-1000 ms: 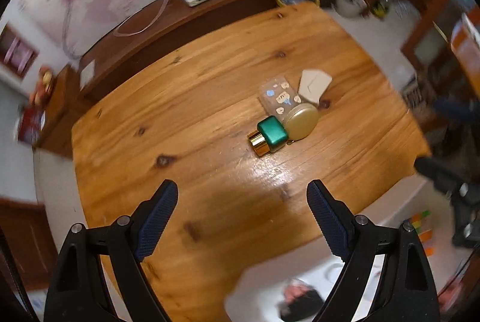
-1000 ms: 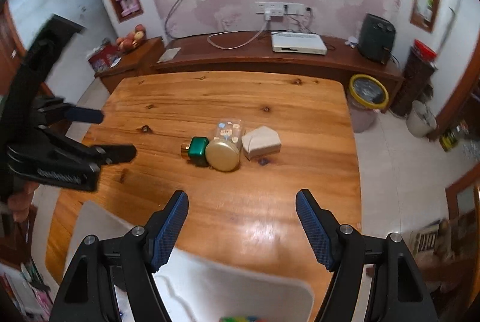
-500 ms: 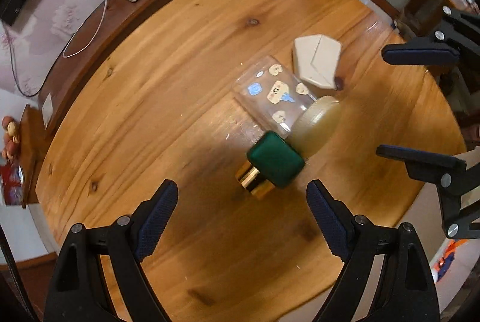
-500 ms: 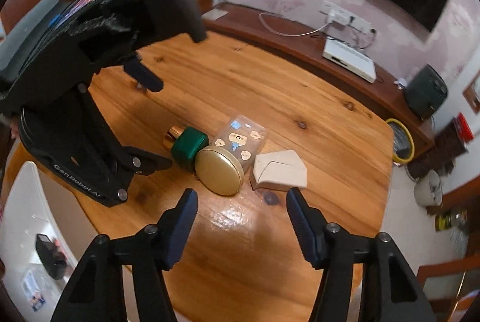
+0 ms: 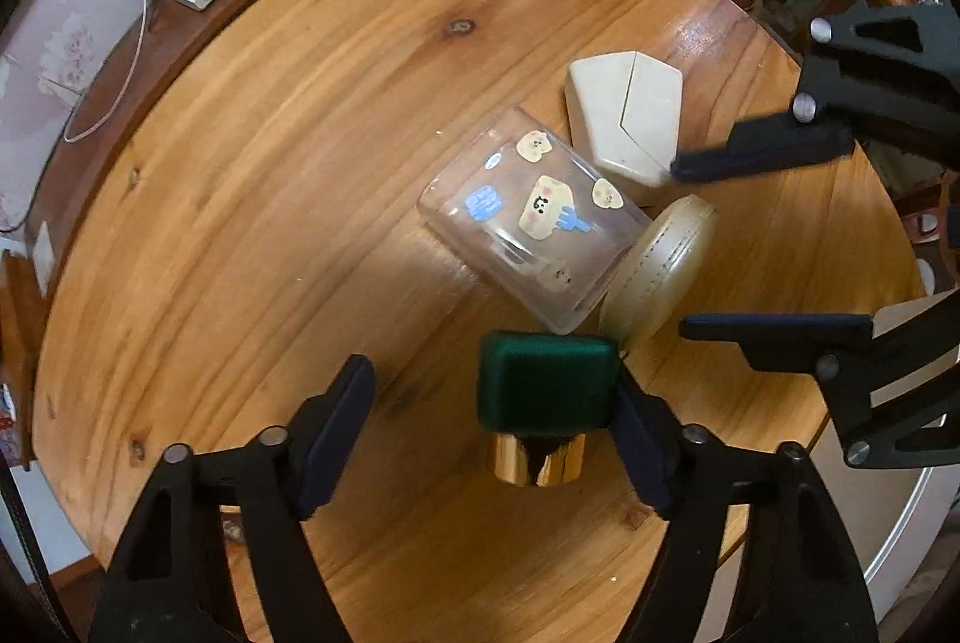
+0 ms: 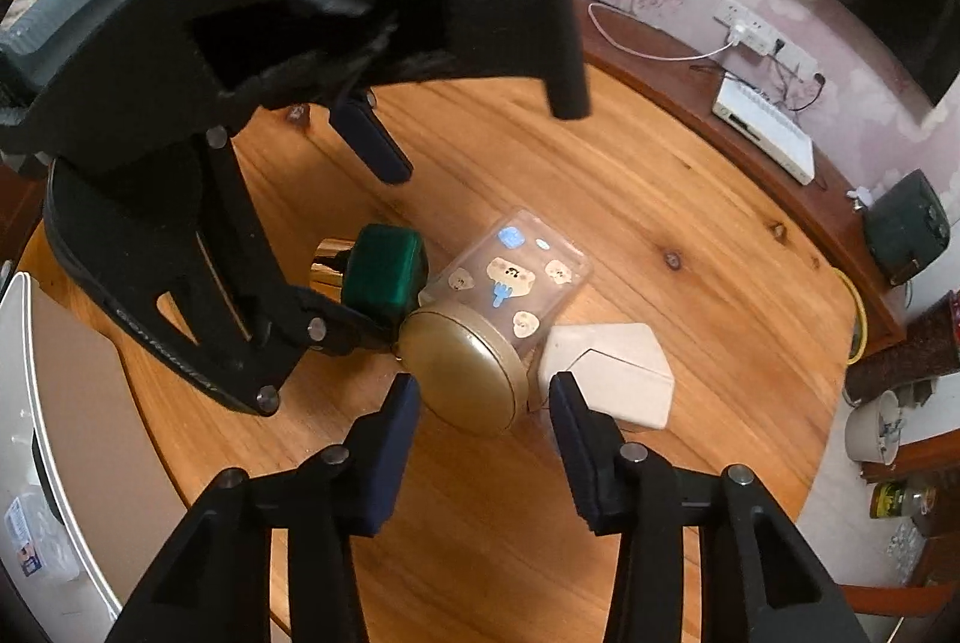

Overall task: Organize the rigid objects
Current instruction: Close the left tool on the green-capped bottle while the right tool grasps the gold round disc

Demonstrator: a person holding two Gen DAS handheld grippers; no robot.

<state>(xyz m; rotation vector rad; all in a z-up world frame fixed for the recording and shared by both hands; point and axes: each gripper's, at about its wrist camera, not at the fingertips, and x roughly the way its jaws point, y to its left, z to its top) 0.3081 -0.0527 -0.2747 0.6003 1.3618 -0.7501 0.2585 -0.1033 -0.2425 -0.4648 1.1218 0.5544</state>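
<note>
On the wooden table (image 5: 288,175) lie a green bottle (image 5: 546,382) with a gold cap, a clear sticker-covered jar (image 5: 528,217) on its side with a gold lid (image 5: 660,271), and a white angular box (image 5: 624,115). My left gripper (image 5: 492,379) points down over the green bottle (image 6: 384,271). Its jaws are closing; the right pad touches the bottle and the left pad stands apart. My right gripper (image 6: 485,391) straddles the jar's lid (image 6: 462,373), its jaws closing with small gaps left. The white box (image 6: 606,373) lies just beyond its right finger.
A sideboard behind the table carries a white router (image 6: 765,127) and a dark speaker-like box (image 6: 906,229). A yellow-rimmed bin (image 6: 858,313) stands past the table's far corner. A pale chair seat (image 6: 60,403) sits at the near edge.
Both grippers came down close to the objects and narrowed their jaws. The left now brackets the green bottle; the right now brackets the jar's lid.
</note>
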